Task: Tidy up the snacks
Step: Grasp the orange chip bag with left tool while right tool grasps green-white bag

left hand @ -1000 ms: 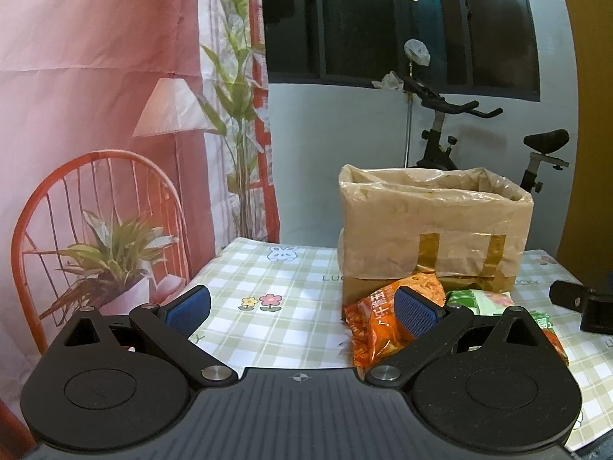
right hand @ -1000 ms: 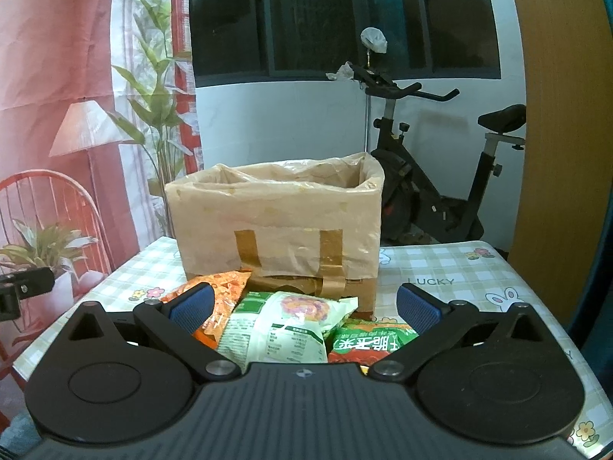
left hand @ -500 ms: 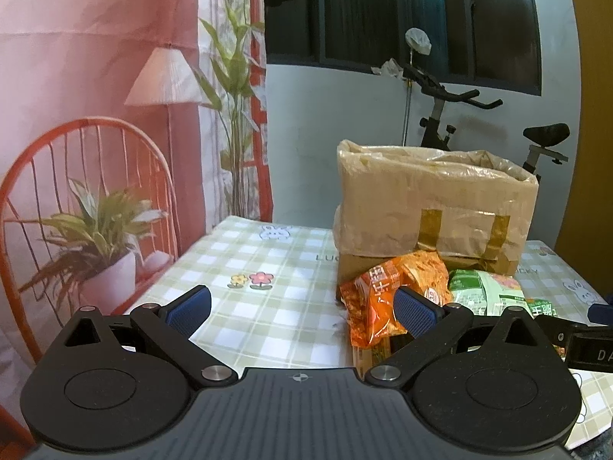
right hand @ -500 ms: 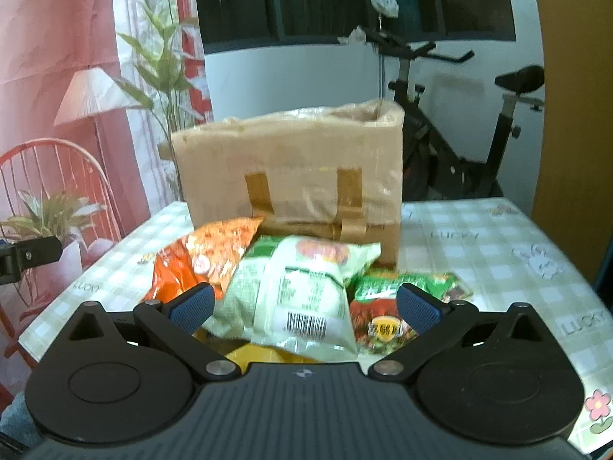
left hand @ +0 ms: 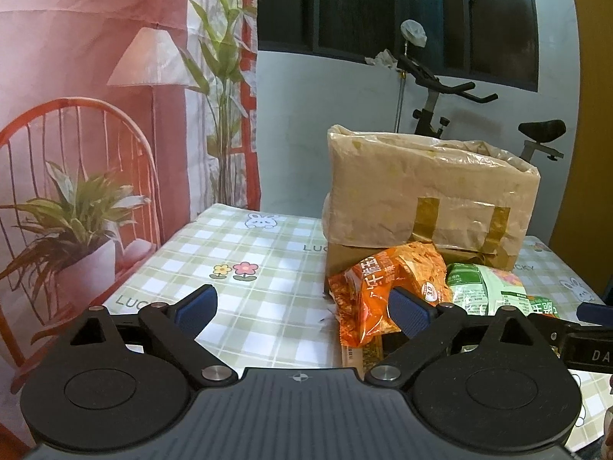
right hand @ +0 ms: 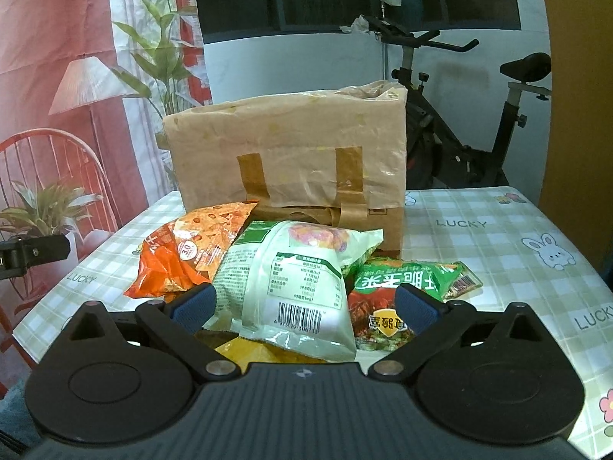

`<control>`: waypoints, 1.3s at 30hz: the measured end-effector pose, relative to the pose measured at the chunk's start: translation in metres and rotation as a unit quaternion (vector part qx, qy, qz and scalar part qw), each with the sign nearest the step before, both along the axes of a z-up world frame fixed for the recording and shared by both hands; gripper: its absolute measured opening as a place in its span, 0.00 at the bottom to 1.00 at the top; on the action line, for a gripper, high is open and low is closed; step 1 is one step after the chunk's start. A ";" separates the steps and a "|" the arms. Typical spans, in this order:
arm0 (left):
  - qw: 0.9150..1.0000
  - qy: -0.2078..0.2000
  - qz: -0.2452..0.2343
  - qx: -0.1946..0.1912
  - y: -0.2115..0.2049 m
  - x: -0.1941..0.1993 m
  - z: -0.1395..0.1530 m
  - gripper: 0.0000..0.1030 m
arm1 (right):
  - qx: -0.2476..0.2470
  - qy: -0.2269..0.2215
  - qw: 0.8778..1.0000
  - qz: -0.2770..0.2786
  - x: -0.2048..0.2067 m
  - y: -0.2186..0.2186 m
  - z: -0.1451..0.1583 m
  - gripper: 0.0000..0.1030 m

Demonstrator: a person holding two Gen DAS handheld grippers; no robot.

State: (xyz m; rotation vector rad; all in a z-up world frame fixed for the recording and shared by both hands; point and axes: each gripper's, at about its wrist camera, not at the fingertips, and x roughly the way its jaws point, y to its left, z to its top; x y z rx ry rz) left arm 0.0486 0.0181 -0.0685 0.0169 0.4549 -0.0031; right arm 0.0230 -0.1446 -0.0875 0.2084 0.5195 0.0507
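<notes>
left gripper: you're holding it wide open, jaws just closing slightly, nothing between them but checked tablecloth
right gripper: you're holding it spread wide, gripping nothing, white-green packet lying past the pads
snacks: orange packet, white-green packet, green-red packet piling against the front of the lined cardboard box

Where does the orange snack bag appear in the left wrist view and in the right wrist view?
Left wrist view: the orange snack bag lies right of centre, partly behind the left claw's right finger.
Right wrist view: the same bag lies left of centre, beside the white and green packet.
Shared landmark: the taped cardboard box stands just behind the bag in both views.
</notes>
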 end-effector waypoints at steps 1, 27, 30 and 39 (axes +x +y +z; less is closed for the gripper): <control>1.000 0.001 -0.001 -0.002 0.000 0.001 -0.001 0.95 | 0.000 -0.001 1.000 0.002 0.002 0.000 -0.001 0.98; 1.000 0.018 -0.008 -0.021 0.000 0.028 -0.021 0.94 | 0.030 0.005 0.999 0.020 0.071 -0.004 -0.015 0.97; 0.999 0.020 -0.008 -0.024 0.000 0.032 -0.023 0.94 | 0.042 0.020 0.999 0.017 0.079 -0.005 -0.020 0.97; 0.999 0.031 -0.024 -0.032 -0.003 0.047 -0.026 0.94 | 0.096 0.047 0.994 0.016 0.088 -0.015 -0.036 0.97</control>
